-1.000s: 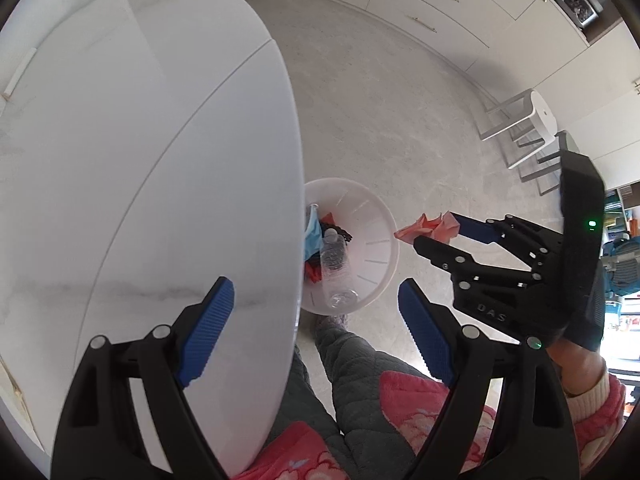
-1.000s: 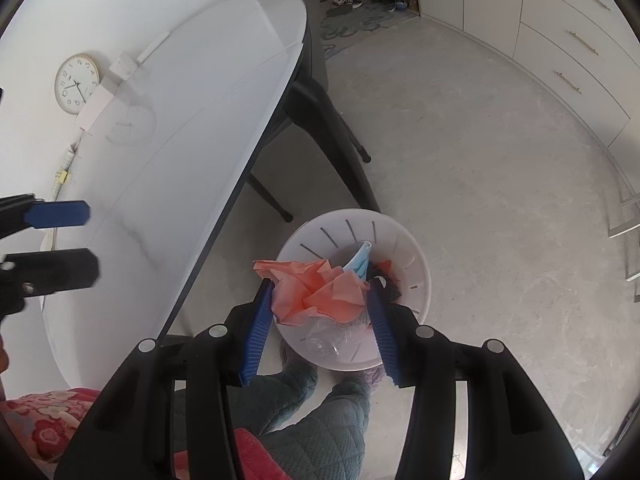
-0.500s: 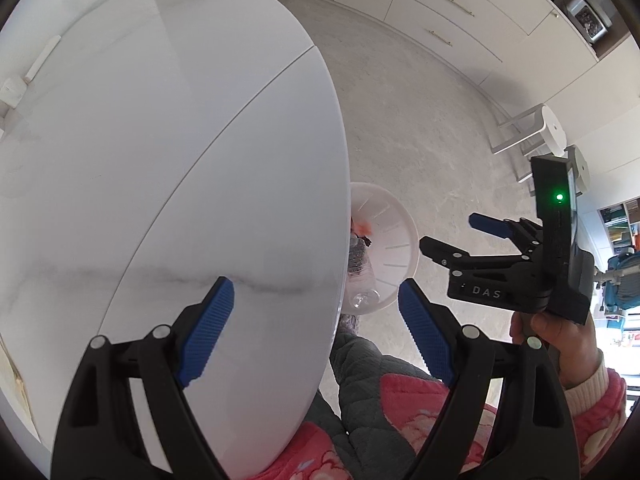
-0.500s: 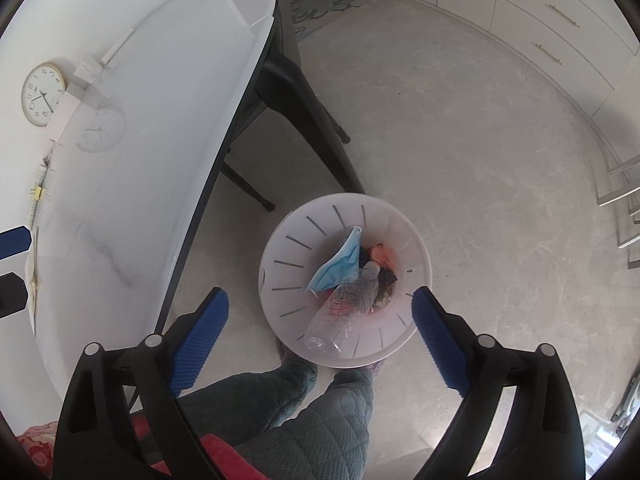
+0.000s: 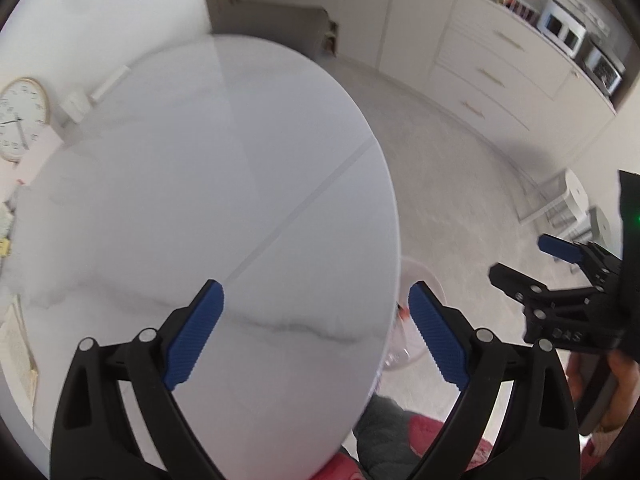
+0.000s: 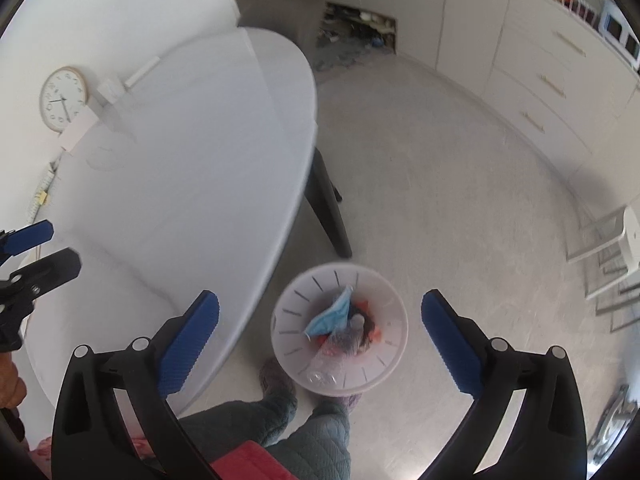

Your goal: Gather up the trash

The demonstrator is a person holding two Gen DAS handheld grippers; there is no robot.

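White bin [image 6: 340, 340] on floor: we count blue mask [image 6: 330, 314], clear bottle [image 6: 336, 356], orange scraps. Our left tongs [image 5: 316, 336] and right tongs [image 6: 320, 340]: jaws opening, empty.

Your round white slotted plastic bin [image 6: 340, 380] stands on the floor right of the white marble-top table [image 6: 192, 184], holding a blue face mask [image 6: 330, 314] and a clear plastic bottle [image 6: 332, 360].

Bin [image 5: 420, 280] mostly behind table [image 5: 200, 200]

white slotted bin [image 6: 384, 312] | on floor beside table | holds blue mask [image 6: 330, 316], clear bottle [image 6: 340, 354]
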